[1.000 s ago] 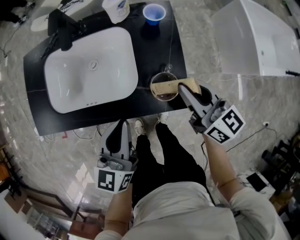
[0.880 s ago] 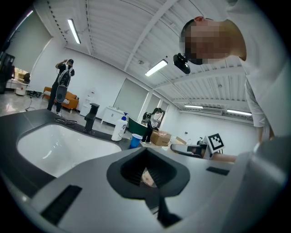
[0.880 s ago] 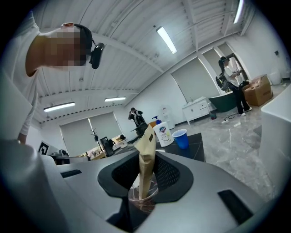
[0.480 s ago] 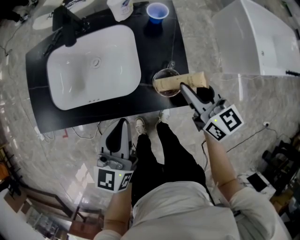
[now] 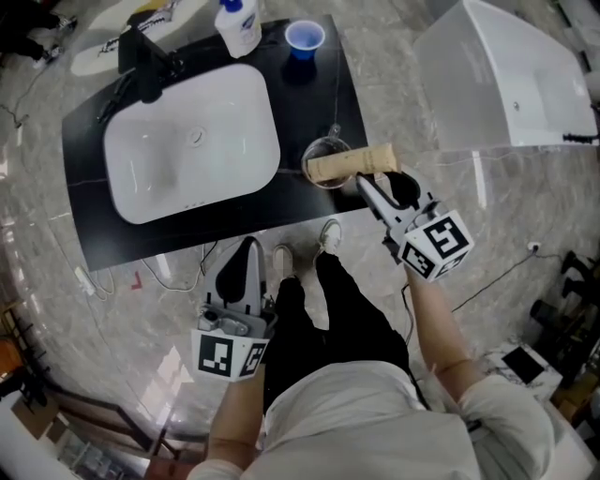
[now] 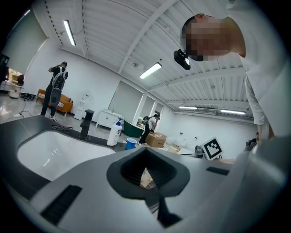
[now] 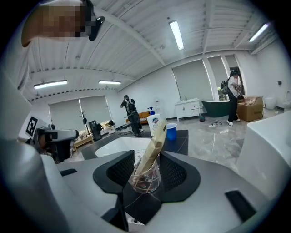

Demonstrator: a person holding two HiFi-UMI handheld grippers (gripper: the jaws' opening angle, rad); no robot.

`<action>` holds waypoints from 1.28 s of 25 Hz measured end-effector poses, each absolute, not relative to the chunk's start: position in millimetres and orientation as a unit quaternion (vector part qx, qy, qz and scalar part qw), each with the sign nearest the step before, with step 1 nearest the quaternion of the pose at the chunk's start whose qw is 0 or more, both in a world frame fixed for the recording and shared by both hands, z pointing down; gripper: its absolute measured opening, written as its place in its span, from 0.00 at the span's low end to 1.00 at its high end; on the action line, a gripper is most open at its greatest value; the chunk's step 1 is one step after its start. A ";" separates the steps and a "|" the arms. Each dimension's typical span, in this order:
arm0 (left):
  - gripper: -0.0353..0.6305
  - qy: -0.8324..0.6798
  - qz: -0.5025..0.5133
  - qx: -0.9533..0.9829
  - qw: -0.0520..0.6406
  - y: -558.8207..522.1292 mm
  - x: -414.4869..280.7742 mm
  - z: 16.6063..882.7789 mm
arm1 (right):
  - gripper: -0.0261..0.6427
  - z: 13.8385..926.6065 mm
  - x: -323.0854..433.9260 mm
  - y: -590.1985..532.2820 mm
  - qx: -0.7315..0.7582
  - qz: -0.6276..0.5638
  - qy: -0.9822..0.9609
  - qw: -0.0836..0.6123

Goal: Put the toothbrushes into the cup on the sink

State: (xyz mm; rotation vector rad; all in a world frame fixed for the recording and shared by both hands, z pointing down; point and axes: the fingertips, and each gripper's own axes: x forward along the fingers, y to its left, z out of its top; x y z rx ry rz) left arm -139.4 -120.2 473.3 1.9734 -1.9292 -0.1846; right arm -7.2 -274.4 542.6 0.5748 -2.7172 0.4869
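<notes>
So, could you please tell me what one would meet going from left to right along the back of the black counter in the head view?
black faucet → white pump bottle → blue cup

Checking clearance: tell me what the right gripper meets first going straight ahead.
The right gripper would probably meet the glass cup first; it stands at the mouth of the open jaws, a paper packet leaning inside.

Black counter (image 5: 216, 214) with sink (image 5: 187, 155), faucet (image 5: 142, 62), soap bottle (image 5: 238, 26), blue cup (image 5: 305, 37), glass cup (image 5: 326, 149)
</notes>
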 end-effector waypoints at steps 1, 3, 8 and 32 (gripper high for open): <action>0.06 -0.684 -0.067 0.703 0.185 -118.8 -138.6 470.4 | 0.31 541.5 -5.8 -272.6 0.204 0.168 -0.951 0.163; 0.06 -0.682 -0.070 0.706 0.179 -115.6 -137.0 464.2 | 0.31 538.2 -3.0 -268.5 0.209 0.163 -0.950 0.167; 0.06 -0.676 -0.076 0.715 0.165 -105.1 -132.5 447.5 | 0.31 525.8 6.6 -254.4 0.221 0.151 -0.948 0.174; 0.06 -0.660 -0.078 0.738 0.115 -63.3 -132.6 399.0 | 0.16 455.7 13.9 -177.3 0.229 0.130 -0.950 0.166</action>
